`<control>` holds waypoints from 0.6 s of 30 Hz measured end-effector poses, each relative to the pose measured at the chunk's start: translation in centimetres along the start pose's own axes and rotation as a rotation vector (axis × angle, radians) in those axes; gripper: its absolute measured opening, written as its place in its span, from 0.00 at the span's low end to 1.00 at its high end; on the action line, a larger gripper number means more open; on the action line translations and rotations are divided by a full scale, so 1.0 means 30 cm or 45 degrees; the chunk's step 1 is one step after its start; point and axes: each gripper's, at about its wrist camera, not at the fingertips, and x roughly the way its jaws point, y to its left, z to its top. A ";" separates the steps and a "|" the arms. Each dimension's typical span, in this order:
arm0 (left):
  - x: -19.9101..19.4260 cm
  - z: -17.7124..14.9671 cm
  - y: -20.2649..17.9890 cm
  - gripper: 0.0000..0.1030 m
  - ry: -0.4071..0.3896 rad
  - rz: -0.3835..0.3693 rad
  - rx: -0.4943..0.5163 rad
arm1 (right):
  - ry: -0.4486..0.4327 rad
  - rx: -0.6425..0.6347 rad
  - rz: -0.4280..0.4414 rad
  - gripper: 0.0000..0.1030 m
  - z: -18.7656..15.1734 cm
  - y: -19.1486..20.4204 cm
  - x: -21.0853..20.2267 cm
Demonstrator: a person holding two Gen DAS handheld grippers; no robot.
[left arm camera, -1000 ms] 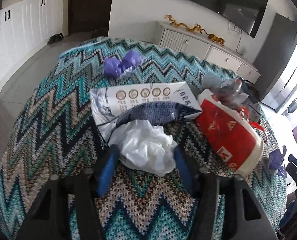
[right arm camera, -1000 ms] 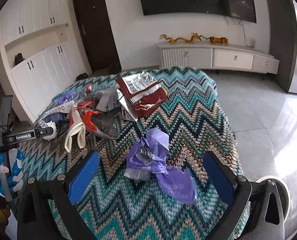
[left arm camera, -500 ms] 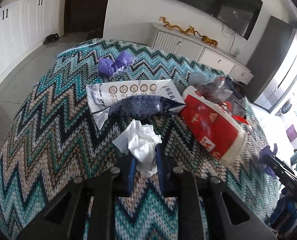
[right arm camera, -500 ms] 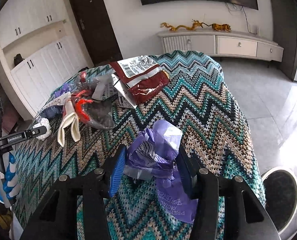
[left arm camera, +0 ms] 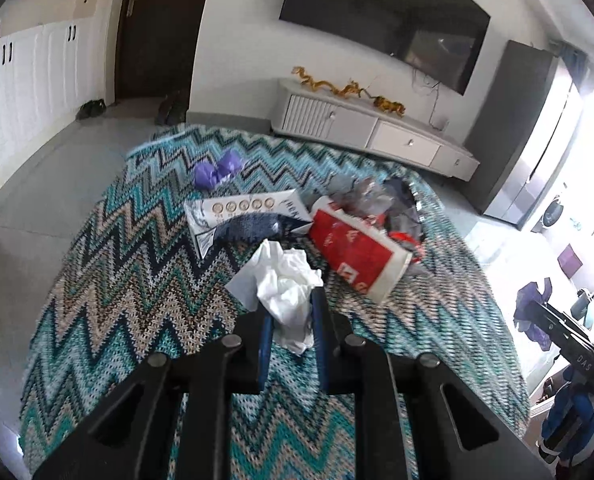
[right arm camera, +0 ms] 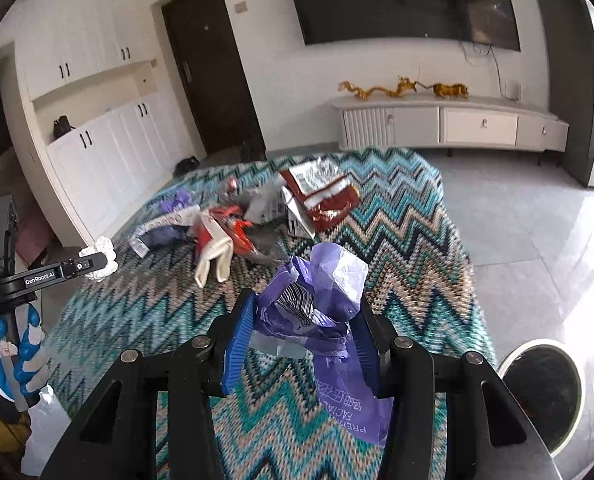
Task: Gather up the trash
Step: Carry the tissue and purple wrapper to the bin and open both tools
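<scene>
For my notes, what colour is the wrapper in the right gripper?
Purple wrapper, clearest in the right wrist view.

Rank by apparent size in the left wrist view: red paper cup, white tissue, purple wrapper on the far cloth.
1. Red paper cup
2. White tissue, nearly as large, but nearest the camera, so unsure
3. Purple wrapper, smallest, though farthest

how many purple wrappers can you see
2. One purple wrapper is clamped in the right gripper, lifted above the zigzag blanket. The other purple wrapper lies near the blanket's far edge. More may hide in the trash pile.
</scene>
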 end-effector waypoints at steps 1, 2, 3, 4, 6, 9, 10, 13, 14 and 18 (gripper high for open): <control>-0.014 0.002 -0.005 0.16 -0.009 -0.005 0.004 | -0.015 0.001 -0.003 0.45 0.001 0.000 -0.024; -0.035 0.005 -0.015 0.16 -0.023 -0.011 0.009 | -0.032 0.003 -0.008 0.45 0.004 -0.001 -0.052; -0.057 0.007 -0.026 0.16 -0.036 -0.019 0.015 | -0.057 0.006 -0.013 0.45 0.006 -0.003 -0.090; -0.072 0.007 -0.036 0.16 -0.047 -0.026 0.020 | -0.074 0.006 -0.018 0.45 0.006 -0.006 -0.117; -0.111 0.015 -0.070 0.16 -0.071 -0.043 0.042 | -0.110 0.006 -0.033 0.45 0.009 -0.013 -0.174; -0.147 0.030 -0.127 0.16 -0.092 -0.076 0.071 | -0.158 0.006 -0.061 0.45 0.007 -0.037 -0.252; -0.156 0.034 -0.147 0.16 -0.097 -0.086 0.082 | -0.171 0.007 -0.074 0.45 0.008 -0.050 -0.273; -0.175 0.053 -0.237 0.16 -0.111 -0.129 0.133 | -0.206 0.023 -0.107 0.45 0.006 -0.094 -0.331; -0.175 0.058 -0.263 0.16 -0.110 -0.142 0.146 | -0.220 0.032 -0.128 0.45 0.003 -0.120 -0.356; -0.158 0.071 -0.405 0.16 -0.090 -0.200 0.236 | -0.251 0.082 -0.198 0.45 -0.017 -0.225 -0.423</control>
